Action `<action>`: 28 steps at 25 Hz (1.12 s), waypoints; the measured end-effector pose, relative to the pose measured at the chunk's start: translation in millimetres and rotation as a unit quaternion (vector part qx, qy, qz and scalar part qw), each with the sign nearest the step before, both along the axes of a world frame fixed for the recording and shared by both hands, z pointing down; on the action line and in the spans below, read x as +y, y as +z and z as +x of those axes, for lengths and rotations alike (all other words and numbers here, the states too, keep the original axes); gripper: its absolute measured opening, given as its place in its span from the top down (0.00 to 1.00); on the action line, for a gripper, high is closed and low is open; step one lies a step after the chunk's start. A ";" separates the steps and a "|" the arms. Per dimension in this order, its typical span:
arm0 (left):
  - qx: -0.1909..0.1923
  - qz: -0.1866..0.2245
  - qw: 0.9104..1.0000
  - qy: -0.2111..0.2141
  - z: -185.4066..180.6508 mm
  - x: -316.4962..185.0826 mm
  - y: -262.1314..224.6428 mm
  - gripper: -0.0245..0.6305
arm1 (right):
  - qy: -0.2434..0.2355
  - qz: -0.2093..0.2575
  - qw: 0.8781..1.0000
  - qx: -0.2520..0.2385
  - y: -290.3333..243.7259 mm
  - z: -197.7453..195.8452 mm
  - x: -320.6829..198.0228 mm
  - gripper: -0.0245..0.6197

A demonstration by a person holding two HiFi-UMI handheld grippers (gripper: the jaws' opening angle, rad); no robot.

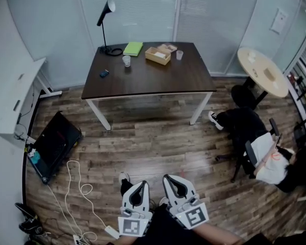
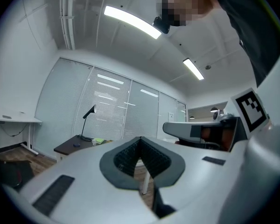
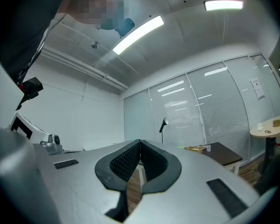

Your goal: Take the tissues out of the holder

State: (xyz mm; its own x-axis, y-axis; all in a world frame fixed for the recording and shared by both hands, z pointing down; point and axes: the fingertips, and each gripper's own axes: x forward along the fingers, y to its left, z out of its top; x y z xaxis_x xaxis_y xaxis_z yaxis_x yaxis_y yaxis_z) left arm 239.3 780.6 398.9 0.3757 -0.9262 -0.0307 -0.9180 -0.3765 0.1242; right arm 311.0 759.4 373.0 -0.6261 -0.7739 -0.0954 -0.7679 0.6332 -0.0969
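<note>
A wooden tissue holder [image 1: 158, 55] sits on the far side of the dark table [image 1: 149, 78], with pale tissues [image 1: 167, 48] at its right end. Both grippers hang low in front of my body, well short of the table. My left gripper [image 1: 141, 184] is shut with nothing between its pads. The right gripper [image 1: 170, 178] beside it is also shut and empty. In the left gripper view the jaws [image 2: 140, 138] meet at the tip, and the table [image 2: 78, 146] is small and far. In the right gripper view the shut jaws [image 3: 140, 142] point toward the holder [image 3: 196, 149].
On the table stand a black desk lamp [image 1: 105, 20], a green notebook [image 1: 133, 48], two cups [image 1: 126, 60] and a small dark item [image 1: 104, 73]. A person sits on a chair [image 1: 268, 157] at right, by a round table [image 1: 263, 71]. A black case [image 1: 54, 144] and cables [image 1: 76, 188] lie left.
</note>
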 end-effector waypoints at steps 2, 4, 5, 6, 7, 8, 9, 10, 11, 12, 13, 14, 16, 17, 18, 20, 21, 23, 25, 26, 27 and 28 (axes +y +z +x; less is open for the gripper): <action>0.001 0.001 1.000 -0.002 -12.8 -14.0 4.2 0.97 | 0.005 0.000 1.000 -0.002 3.6 -8.6 -11.5 0.95; 0.007 0.000 1.000 0.001 -29.2 -29.5 6.8 0.97 | 0.012 -0.002 1.000 0.003 7.9 -21.8 -22.9 0.95; 0.010 0.003 1.000 0.003 -38.2 -38.3 5.4 0.97 | 0.017 -0.003 1.000 0.011 9.4 -30.3 -29.4 0.95; 0.011 0.007 1.000 0.005 -47.6 -47.6 2.5 0.97 | 0.020 -0.003 1.000 0.019 9.5 -40.5 -37.1 0.95; 0.009 0.011 1.000 0.007 -57.1 -57.4 -0.6 0.97 | 0.019 -0.002 1.000 0.024 8.5 -52.8 -46.2 0.94; 0.004 0.013 1.000 0.009 -67.1 -67.4 -2.7 0.97 | 0.014 -0.004 1.000 0.027 9.1 -66.9 -56.5 0.94; 0.000 0.014 1.000 0.010 -77.5 -77.1 -3.7 0.97 | 0.006 -0.011 0.999 0.030 12.3 -81.7 -66.9 0.94; -0.002 0.012 1.000 0.012 -88.6 -85.8 -2.7 0.97 | 0.000 -0.019 0.999 0.033 16.5 -96.2 -77.0 0.94; -0.003 0.003 1.000 0.014 -100.3 -94.0 1.7 0.97 | -0.003 -0.024 0.999 0.038 20.1 -110.2 -86.9 0.94; -0.006 -0.012 1.000 0.020 -112.4 -102.6 9.3 0.97 | -0.002 -0.025 0.999 0.044 22.3 -123.7 -97.5 0.94; -0.011 -0.029 0.999 0.030 -124.3 -112.6 17.7 0.97 | 0.002 -0.022 0.998 0.051 22.6 -137.3 -109.3 0.95; -0.013 -0.041 0.998 0.041 -135.9 -124.1 24.1 0.97 | 0.007 -0.016 0.998 0.057 21.3 -150.8 -122.0 0.95; -0.013 -0.052 0.997 0.059 -159.2 -146.8 28.5 0.97 | 0.016 -0.011 0.998 0.065 17.9 -176.4 -146.2 0.95; -0.011 -0.055 0.996 0.064 -170.5 -156.5 28.2 0.97 | 0.018 -0.015 0.997 0.069 17.8 -187.3 -156.2 0.94; -0.006 -0.057 0.996 0.067 -181.9 -165.8 26.7 0.97 | 0.020 -0.021 0.997 0.074 19.1 -197.0 -165.5 0.94; 0.008 -0.059 0.996 0.069 -207.2 -183.9 21.1 0.97 | 0.021 -0.029 0.996 0.082 23.8 -215.7 -183.6 0.94; 0.012 -0.059 0.996 0.070 -220.5 -191.2 19.2 0.97 | 0.020 -0.031 0.996 0.087 27.2 -225.9 -191.4 0.95; 0.012 -0.062 0.995 0.071 -246.6 -201.6 19.3 0.97 | 0.019 -0.037 0.995 0.092 33.9 -247.3 -203.3 0.95; 0.012 -0.065 0.995 0.070 -269.9 -210.1 20.5 0.97 | 0.022 -0.042 0.995 0.087 34.3 -267.8 -213.0 0.95; 0.012 -0.063 0.996 0.069 -280.2 -214.8 19.8 0.97 | 0.023 -0.042 0.995 0.086 32.4 -277.2 -217.5 0.95; 0.011 -0.060 0.996 0.067 -289.9 -219.6 17.9 0.97 | 0.023 -0.038 0.995 0.085 28.9 -286.2 -222.3 0.95; 0.010 -0.056 0.996 0.064 -299.1 -224.1 15.2 0.97 | 0.024 -0.032 0.996 0.083 23.9 -294.7 -227.7 0.95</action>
